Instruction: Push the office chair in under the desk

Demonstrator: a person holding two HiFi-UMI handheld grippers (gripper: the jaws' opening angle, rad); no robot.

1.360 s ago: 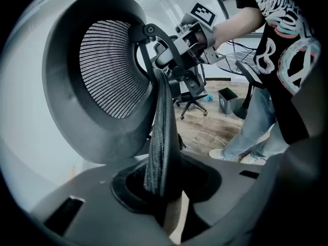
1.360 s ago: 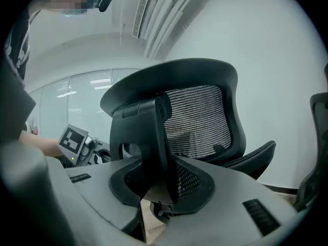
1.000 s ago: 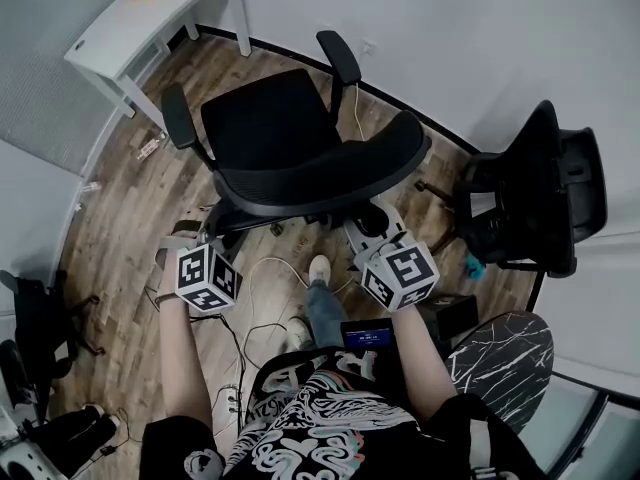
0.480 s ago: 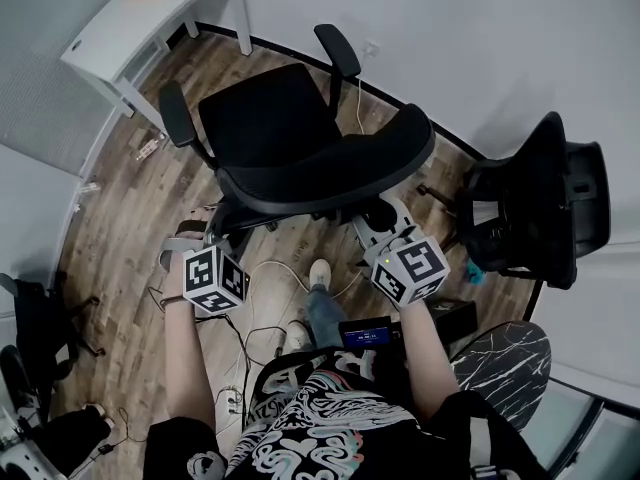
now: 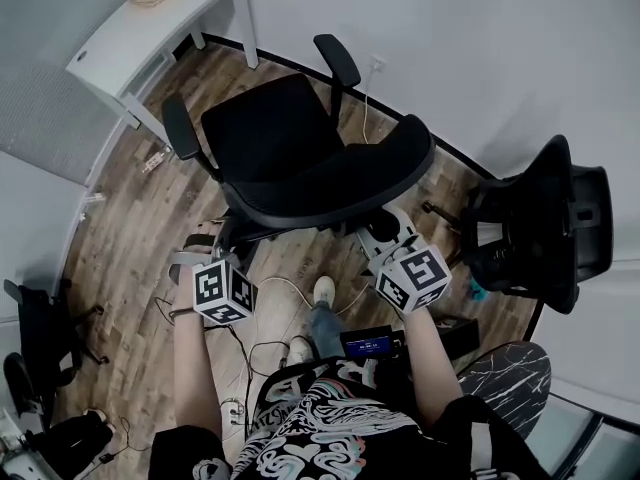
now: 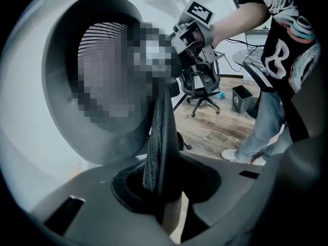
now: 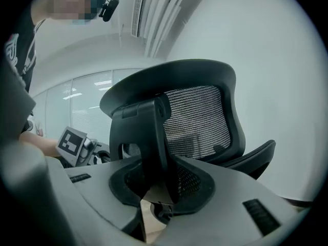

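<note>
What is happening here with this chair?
A person holds a gripper in each hand. The left gripper and the right gripper each clamp the back edge of the black office chair. The chair stands on the wooden floor, apart from the white desk, not yet under it.

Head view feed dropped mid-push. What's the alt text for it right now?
Seen from above, the left gripper and right gripper each clamp the backrest rim of a black office chair. Its seat faces a white desk at upper left but is not yet under it. A second black chair stands at right on the wood floor.
</note>
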